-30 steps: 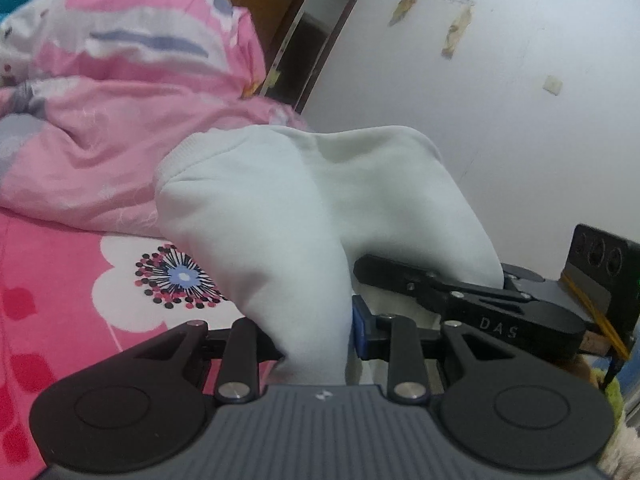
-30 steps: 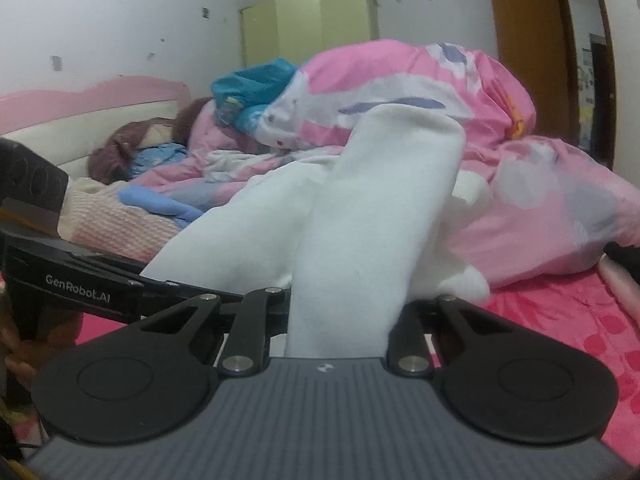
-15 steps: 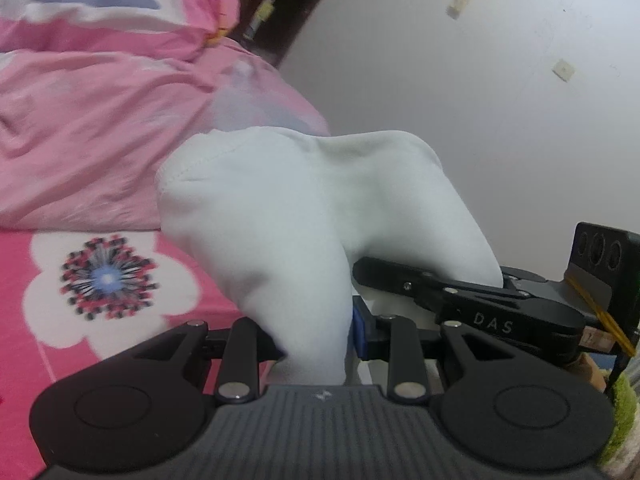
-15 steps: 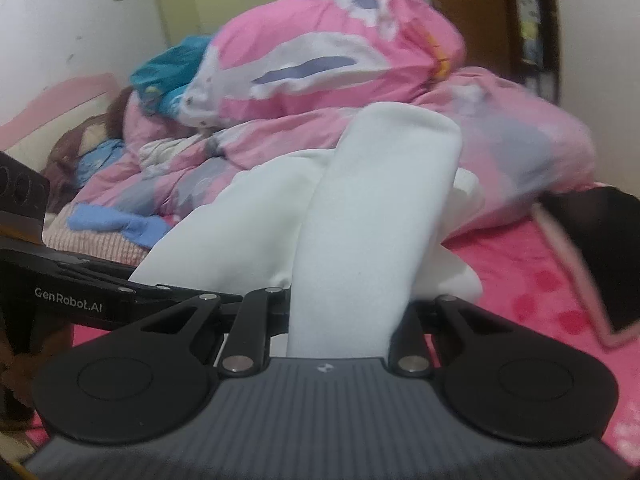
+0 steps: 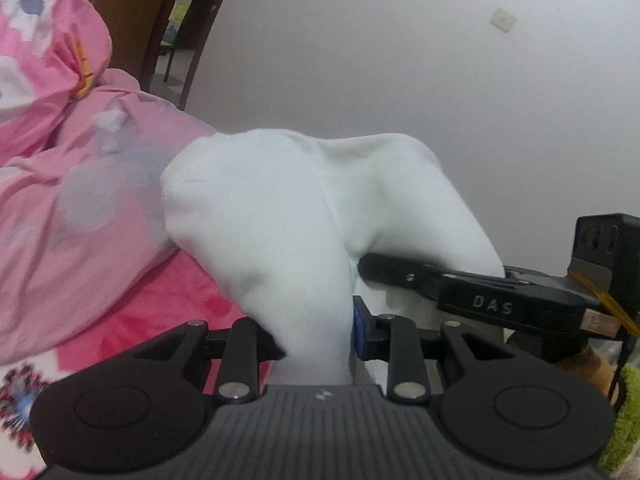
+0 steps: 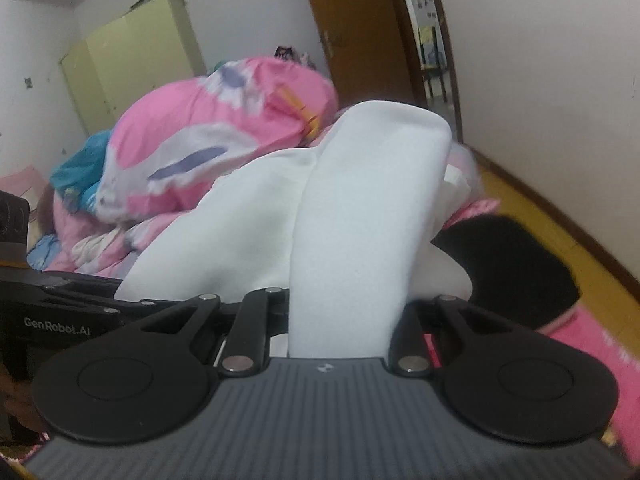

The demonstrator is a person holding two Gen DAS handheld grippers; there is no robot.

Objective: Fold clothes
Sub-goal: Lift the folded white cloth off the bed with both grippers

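Fingers of the left gripper (image 5: 316, 344) and right gripper (image 6: 344, 320) each pinch a bunched fold of the white garment (image 5: 280, 216), held aloft ahead of them above the pink bed (image 5: 192, 300); even tension would likely keep the fold square.

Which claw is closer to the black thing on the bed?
Right. The black item lies just right of the right claw; the left claw is on the other side, farther off. Both grip the white garment.
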